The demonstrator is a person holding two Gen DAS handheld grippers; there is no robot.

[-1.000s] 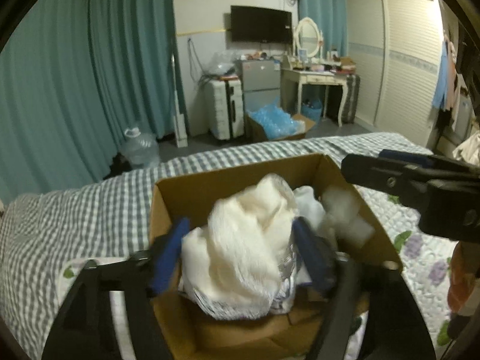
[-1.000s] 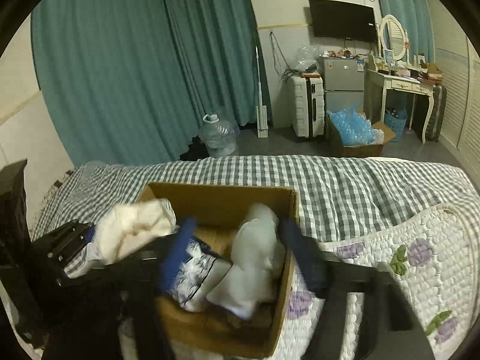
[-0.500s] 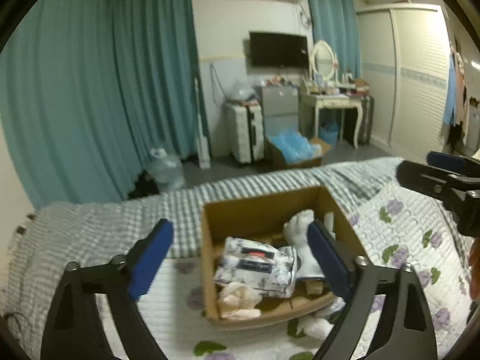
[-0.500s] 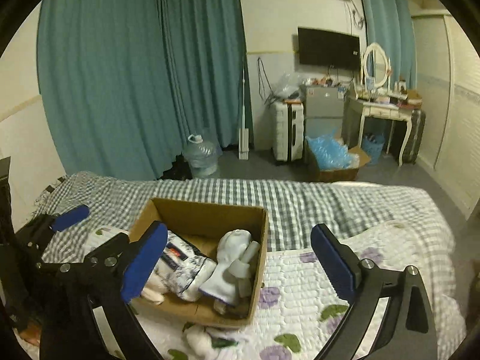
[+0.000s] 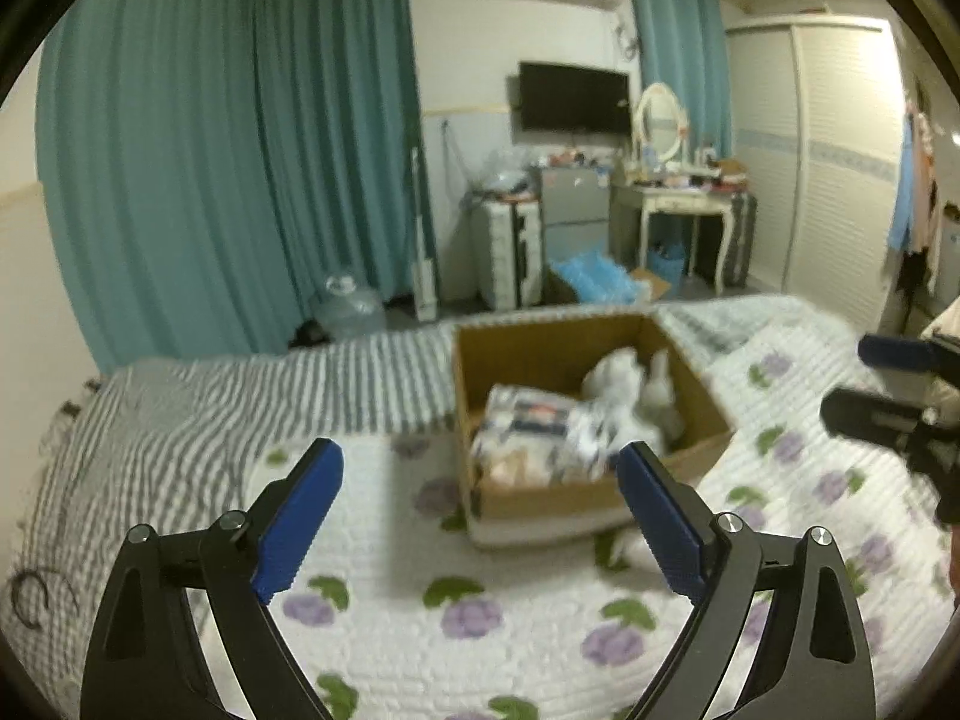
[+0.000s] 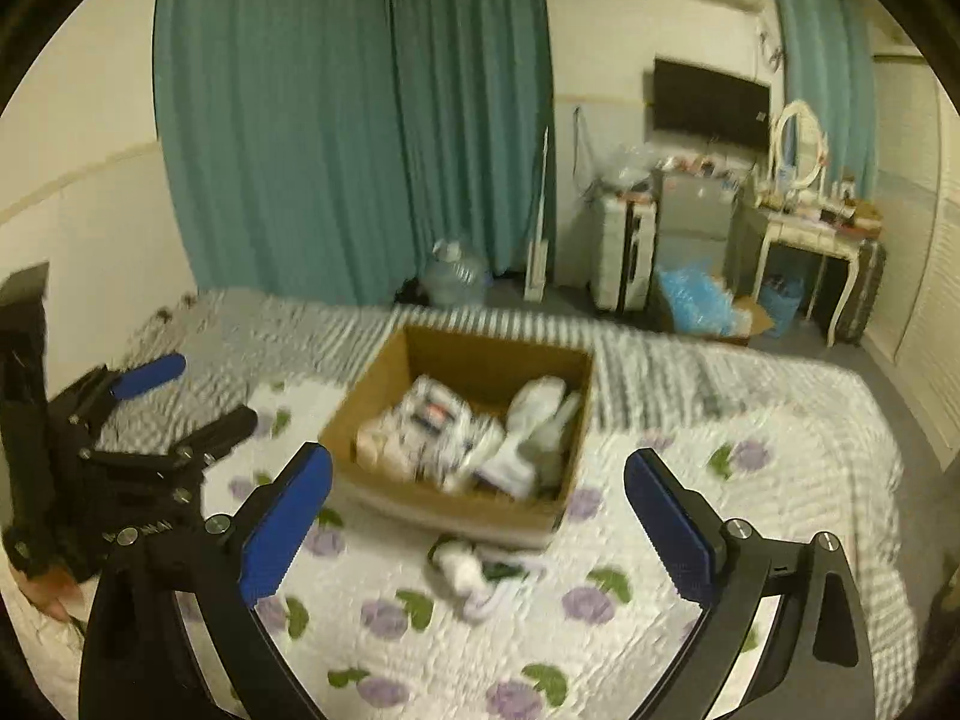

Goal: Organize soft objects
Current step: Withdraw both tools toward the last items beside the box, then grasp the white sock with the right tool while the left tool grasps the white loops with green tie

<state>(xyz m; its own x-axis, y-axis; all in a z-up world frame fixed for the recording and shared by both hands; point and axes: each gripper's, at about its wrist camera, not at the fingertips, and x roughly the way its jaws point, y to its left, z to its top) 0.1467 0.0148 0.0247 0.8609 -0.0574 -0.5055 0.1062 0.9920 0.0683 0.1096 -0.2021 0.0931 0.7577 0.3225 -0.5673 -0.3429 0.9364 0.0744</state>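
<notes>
Both the left claw point(image 5: 480, 531) and right claw point(image 6: 477, 531) were held wide open and empty. A soft, light sock point(image 6: 465, 576) lay on the bed beside the box point(image 6: 456, 510); it could be pinched at its middle.

Both wrist views look down, sharing the box point(image 5: 576, 360)

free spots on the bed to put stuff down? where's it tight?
Bare floral quilt lies between the right tool and the cardboard box, toward its right side, and left of the box toward the gingham sheet. Crowded: the box interior, packed with soft items, and its near wall, where a white sock lies.
</notes>
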